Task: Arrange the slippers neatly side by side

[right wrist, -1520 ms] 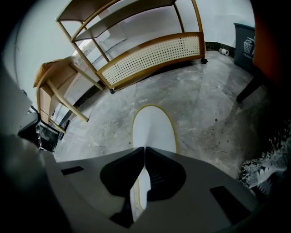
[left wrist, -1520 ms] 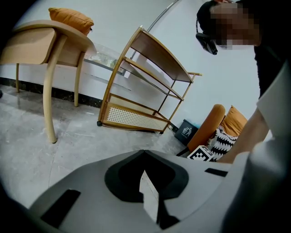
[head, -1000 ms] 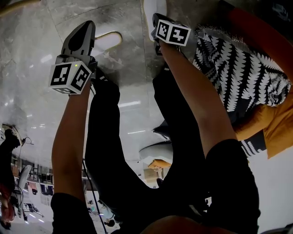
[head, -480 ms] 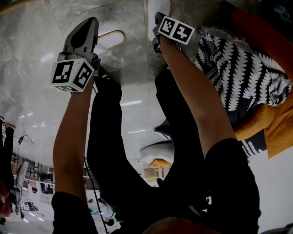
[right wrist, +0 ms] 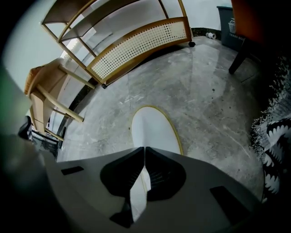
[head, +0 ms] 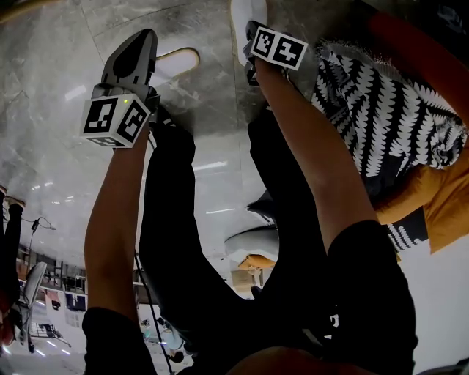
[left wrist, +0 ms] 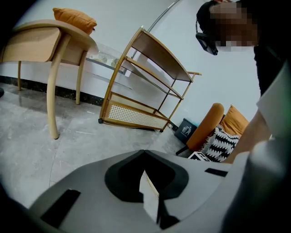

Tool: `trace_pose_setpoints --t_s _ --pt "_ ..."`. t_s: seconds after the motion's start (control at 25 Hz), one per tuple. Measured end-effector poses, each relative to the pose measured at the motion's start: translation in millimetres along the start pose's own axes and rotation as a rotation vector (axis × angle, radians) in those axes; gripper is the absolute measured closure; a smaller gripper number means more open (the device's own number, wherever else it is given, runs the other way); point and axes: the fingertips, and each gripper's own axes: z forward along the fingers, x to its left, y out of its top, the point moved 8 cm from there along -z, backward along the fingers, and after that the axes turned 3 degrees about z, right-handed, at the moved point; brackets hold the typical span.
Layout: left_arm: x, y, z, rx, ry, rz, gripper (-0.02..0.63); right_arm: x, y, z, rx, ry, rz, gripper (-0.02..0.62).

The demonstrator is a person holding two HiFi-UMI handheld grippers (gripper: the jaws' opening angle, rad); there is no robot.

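Observation:
Two white slippers with yellow rims are in play. In the head view my left gripper (head: pixel 141 38) points away from me, and one slipper (head: pixel 178 60) sticks out to its right. The left gripper view shows that gripper (left wrist: pixel 144 151) shut on the slipper's thin white edge (left wrist: pixel 149 200), lifted and aimed across the room. My right gripper (head: pixel 250 29) is shut on the other slipper (head: pixel 245 11). In the right gripper view that slipper (right wrist: pixel 152 129) stretches forward past the gripper (right wrist: pixel 144 148), over the grey stone floor (right wrist: pixel 213 104).
A wooden shelf rack (left wrist: pixel 145 86) with a cane panel and a wooden chair (left wrist: pixel 50 50) with an orange cushion stand ahead. An orange armchair (left wrist: pixel 207 125) and a black-and-white patterned cushion (head: pixel 381 110) are to the right. A dark bin (right wrist: pixel 225 22) stands beside them.
My left gripper and its slipper have risen slightly and shifted a little right. The right gripper has barely moved.

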Motion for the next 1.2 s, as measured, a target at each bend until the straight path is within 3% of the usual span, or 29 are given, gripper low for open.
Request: trace_pose_setpoints --t_s 0.56,0.6,0.64,0.72,1.0,1.2 --pt "-2 4 -2 -0.001 -0.001 0.011 0.592 0 3 1 0.023 0.021 -0.066 0.554" --pt "-3 4 -3 0.001 -0.002 0.011 0.592 1 3 0 0.029 0.029 -0.074 0.545" --pt "-3 4 -3 0.002 -0.002 0.010 0.592 2 3 -1 0.032 0.030 -0.079 0.490" --pt "-3 5 -5 0.007 0.002 0.003 0.592 4 5 -8 0.028 0.015 -0.085 0.471" --pt "-16 10 -29 0.041 0.063 -0.121 0.592 12 22 -74 -0.037 -0.022 -0.116 0.494" --pt "-50 28 -50 0.058 0.082 -0.170 0.592 24 37 -136 -0.121 0.032 -0.180 0.531"
